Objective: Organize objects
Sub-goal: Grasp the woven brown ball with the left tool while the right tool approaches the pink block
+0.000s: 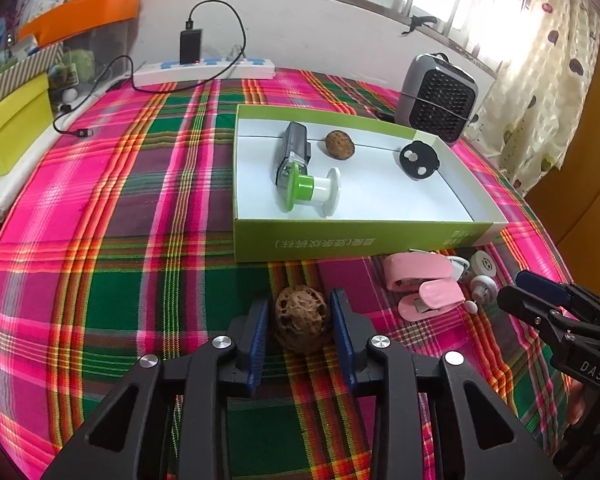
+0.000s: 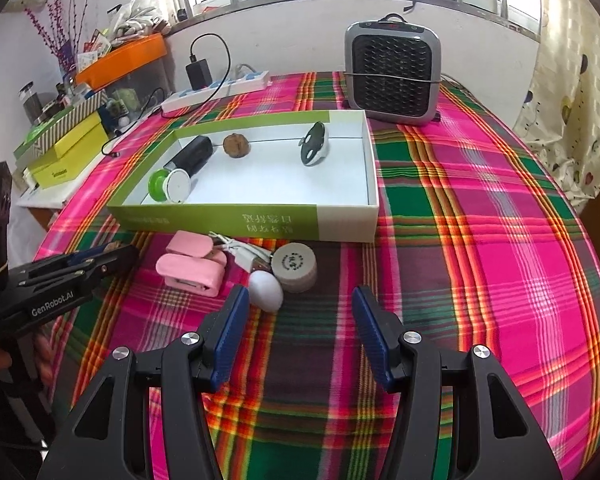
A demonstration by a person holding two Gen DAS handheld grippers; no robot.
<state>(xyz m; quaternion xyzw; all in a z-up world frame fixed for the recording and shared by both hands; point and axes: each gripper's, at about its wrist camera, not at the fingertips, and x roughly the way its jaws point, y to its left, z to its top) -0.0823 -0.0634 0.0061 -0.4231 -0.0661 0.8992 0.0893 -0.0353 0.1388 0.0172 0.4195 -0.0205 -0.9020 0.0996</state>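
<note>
On the left, my left gripper [image 1: 302,322] stands low over the plaid cloth [image 1: 120,240] with a brown walnut [image 1: 302,320] between its blue pads [image 1: 260,328]. The jaws are about half open; the pads sit very close to the shell, but I cannot tell if they really press it. I think the grip can fail here: the walnut is round and hard with a deep wrinkled, pitted surface, so it may roll or pop out forward if the pads close off its middle. It lies on the cloth just before the near wall of the green box [image 1: 340,240], and a careless lift may knock it against this wall.

Inside the box I see already a black device with a green and white spool [image 1: 310,190], a second walnut [image 1: 339,144] and a black round piece [image 1: 419,160].

More to the right, pink clips [image 2: 192,270], a white egg-shaped thing [image 2: 265,290] and a round grey lid [image 2: 294,266] wait beside the box. My right gripper [image 2: 298,334] hangs wide open and empty, near the egg; it could push it away.
</note>
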